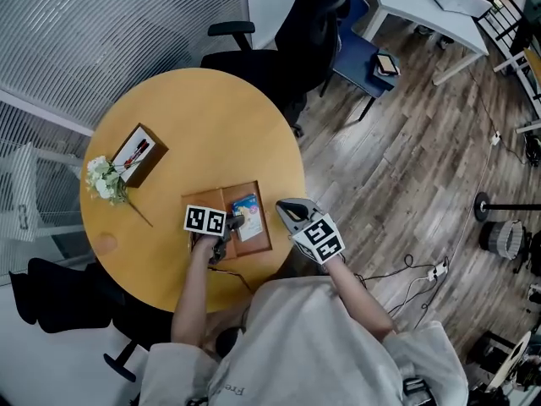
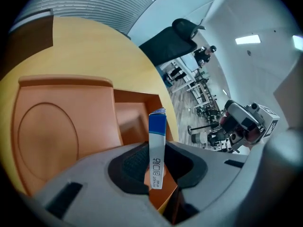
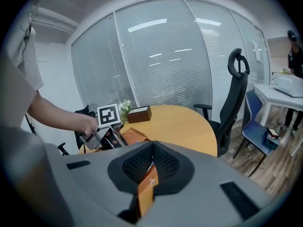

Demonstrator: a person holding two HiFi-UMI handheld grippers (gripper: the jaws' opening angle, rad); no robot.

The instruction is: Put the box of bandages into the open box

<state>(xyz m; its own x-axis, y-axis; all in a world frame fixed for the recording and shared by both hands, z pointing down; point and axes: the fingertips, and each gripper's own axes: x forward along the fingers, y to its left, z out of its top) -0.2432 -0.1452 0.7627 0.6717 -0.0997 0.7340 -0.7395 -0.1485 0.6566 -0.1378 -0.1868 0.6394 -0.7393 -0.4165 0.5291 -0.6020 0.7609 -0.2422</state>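
Note:
The open box (image 1: 215, 205) lies on the round table near me, a brown tray with its lid folded out to the left (image 2: 47, 131). My left gripper (image 1: 232, 229) is shut on the blue and white box of bandages (image 1: 246, 216), which stands on edge between the jaws (image 2: 156, 141) over the tray (image 2: 130, 115). At the tray's right edge, my right gripper (image 1: 286, 208) has its jaws (image 3: 147, 174) closed on a thin orange wall of the open box (image 3: 146, 190). The left gripper (image 3: 102, 134) also shows in the right gripper view.
A small wooden box (image 1: 139, 154) and a spray of white flowers (image 1: 105, 179) sit at the table's far left. A black office chair (image 1: 283, 45) stands behind the table and another dark chair (image 1: 59, 299) at the near left. The table's edge runs just right of the tray.

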